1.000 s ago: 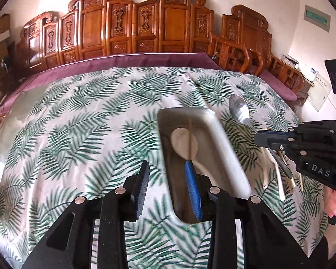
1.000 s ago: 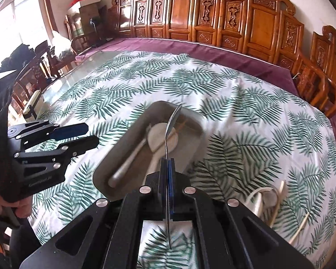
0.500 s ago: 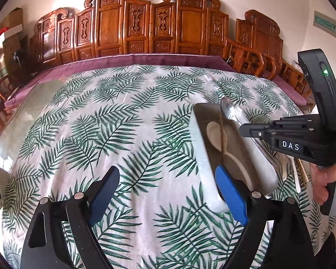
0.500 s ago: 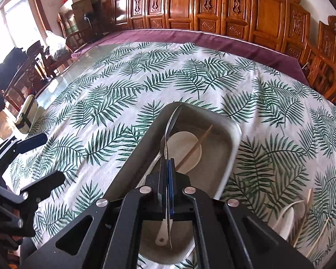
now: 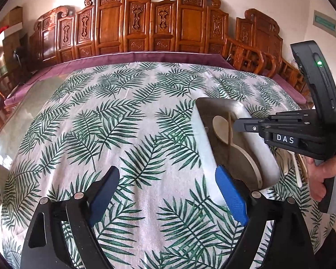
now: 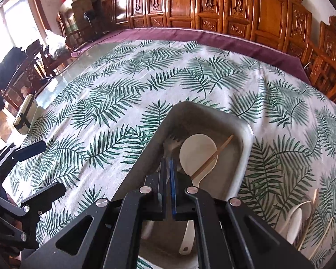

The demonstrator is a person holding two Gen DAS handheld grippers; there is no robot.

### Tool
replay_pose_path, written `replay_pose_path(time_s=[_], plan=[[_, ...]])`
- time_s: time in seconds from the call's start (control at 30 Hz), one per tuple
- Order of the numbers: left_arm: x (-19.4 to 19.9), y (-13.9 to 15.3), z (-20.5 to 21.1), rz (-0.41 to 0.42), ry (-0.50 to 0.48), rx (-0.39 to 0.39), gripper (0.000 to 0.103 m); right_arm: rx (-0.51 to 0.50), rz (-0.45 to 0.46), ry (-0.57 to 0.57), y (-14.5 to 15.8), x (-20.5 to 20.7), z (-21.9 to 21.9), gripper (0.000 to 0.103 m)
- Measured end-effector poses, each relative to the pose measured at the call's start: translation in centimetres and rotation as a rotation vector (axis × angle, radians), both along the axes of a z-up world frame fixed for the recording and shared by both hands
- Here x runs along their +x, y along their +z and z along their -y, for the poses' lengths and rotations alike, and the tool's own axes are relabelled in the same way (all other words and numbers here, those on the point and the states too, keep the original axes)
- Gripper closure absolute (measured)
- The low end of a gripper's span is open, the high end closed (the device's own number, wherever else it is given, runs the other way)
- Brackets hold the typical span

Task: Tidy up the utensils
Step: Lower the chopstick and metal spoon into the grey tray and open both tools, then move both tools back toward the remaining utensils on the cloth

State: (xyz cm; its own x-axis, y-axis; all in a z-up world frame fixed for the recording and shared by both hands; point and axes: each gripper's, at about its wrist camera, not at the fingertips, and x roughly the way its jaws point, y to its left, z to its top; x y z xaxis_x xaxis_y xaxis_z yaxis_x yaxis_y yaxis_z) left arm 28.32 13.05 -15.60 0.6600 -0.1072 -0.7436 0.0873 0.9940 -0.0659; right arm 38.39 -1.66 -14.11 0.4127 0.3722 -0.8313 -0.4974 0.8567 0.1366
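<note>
A grey metal tray sits on the leaf-print cloth. Inside it lie a white rice paddle, a chopstick and a metal fork. My right gripper hangs over the tray. Its jaws are opening, with only a hairline gap. No spoon stands up from them, and I cannot tell if anything is still pinched. My left gripper is wide open and empty over bare cloth, its right finger at the tray's near corner.
To the right of the tray lie a white spoon and loose chopsticks. Carved wooden chairs line the far edge behind a purple cloth. A small container stands on the bare glass at the left.
The left gripper opened wide and moved left off the tray. The right gripper came lower over the tray, and the metal spoon no longer sticks up from its pads.
</note>
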Motion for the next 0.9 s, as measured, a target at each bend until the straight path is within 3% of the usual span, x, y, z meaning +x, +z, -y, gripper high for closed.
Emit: replay_pose_path(time_s=[0.13, 0.37, 0.47, 0.63, 0.8, 0.9], plan=[[-0.3, 0.6, 1.1, -0.002, -0.012, -0.005, 0.019, 0.056, 0.012, -0.012, 1.4, -1.6, 2.6, 0.098], [-1.5, 1.8, 4.3, 0.018, -0.043, -0.003, 0.019, 0.047, 0.063, -0.062, 2.8, -5.8, 10.6, 0.097], [-2.2, 2.1, 6.2, 0.020, -0.058, -0.001, 0.019, 0.033, 0.073, -0.099, 2.8, -7.6, 14.5, 0.090], [-3.6, 2.3, 9.5, 0.021, -0.085, -0.002, 0.019, 0.035, 0.071, -0.177, 2.6, -9.6, 20.4, 0.089], [-5.0, 2.3, 12.7, 0.023, -0.114, 0.005, 0.019, 0.035, 0.058, -0.259, 2.1, -10.9, 25.6, 0.077], [-5.4, 2.1, 14.7, 0.015, -0.142, 0.004, 0.019, 0.040, 0.040, -0.308, 1.4, -11.1, 28.3, 0.077]])
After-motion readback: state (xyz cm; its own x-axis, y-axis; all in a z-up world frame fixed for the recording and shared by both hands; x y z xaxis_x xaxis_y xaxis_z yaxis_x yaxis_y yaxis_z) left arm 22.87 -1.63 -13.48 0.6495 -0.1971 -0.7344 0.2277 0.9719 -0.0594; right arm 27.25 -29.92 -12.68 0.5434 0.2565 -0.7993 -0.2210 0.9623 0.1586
